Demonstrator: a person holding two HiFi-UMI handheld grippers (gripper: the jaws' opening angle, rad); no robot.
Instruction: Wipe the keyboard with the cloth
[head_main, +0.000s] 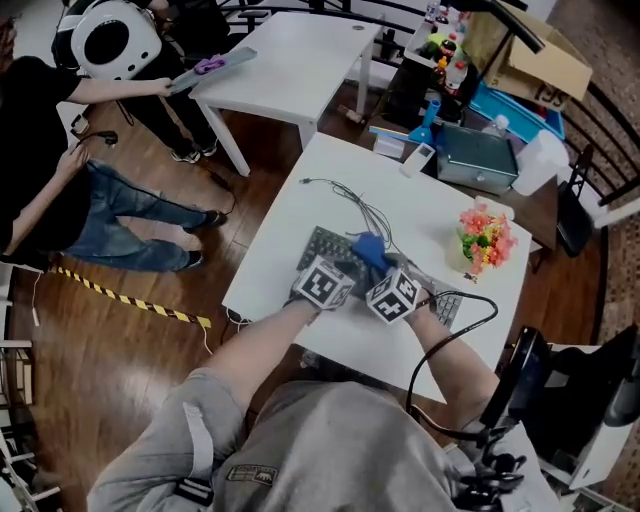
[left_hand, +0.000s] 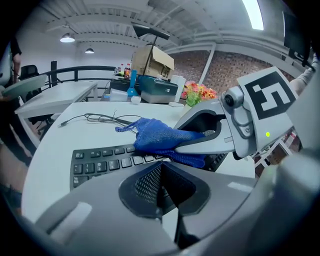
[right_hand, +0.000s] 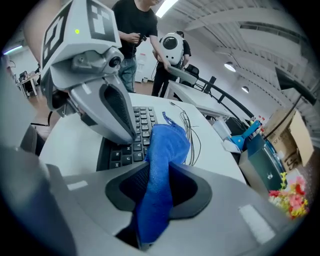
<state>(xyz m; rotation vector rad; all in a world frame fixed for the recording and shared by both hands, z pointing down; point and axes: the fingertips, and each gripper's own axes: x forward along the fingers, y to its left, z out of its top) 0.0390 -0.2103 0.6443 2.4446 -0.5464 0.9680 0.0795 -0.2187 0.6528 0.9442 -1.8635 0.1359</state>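
Observation:
A black keyboard (head_main: 322, 243) lies on the white table (head_main: 300, 225). A blue cloth (head_main: 367, 249) rests on its middle keys. My right gripper (right_hand: 158, 176) is shut on the blue cloth (right_hand: 168, 145), which hangs forward from the jaws onto the keyboard (right_hand: 143, 121). My left gripper (left_hand: 159, 171) is shut with nothing between its jaws, and it points down at the keyboard (left_hand: 100, 160) near its front edge. In the left gripper view the right gripper (left_hand: 181, 148) lies across the cloth (left_hand: 156, 134). In the right gripper view the left gripper (right_hand: 129, 137) touches the keys just left of the cloth.
A thin black cable (head_main: 355, 203) runs from the keyboard across the table. A bunch of flowers (head_main: 486, 236) stands at the right, with a grey box (head_main: 476, 158) behind it. A second white table (head_main: 290, 60) and people (head_main: 60, 150) are at the far left.

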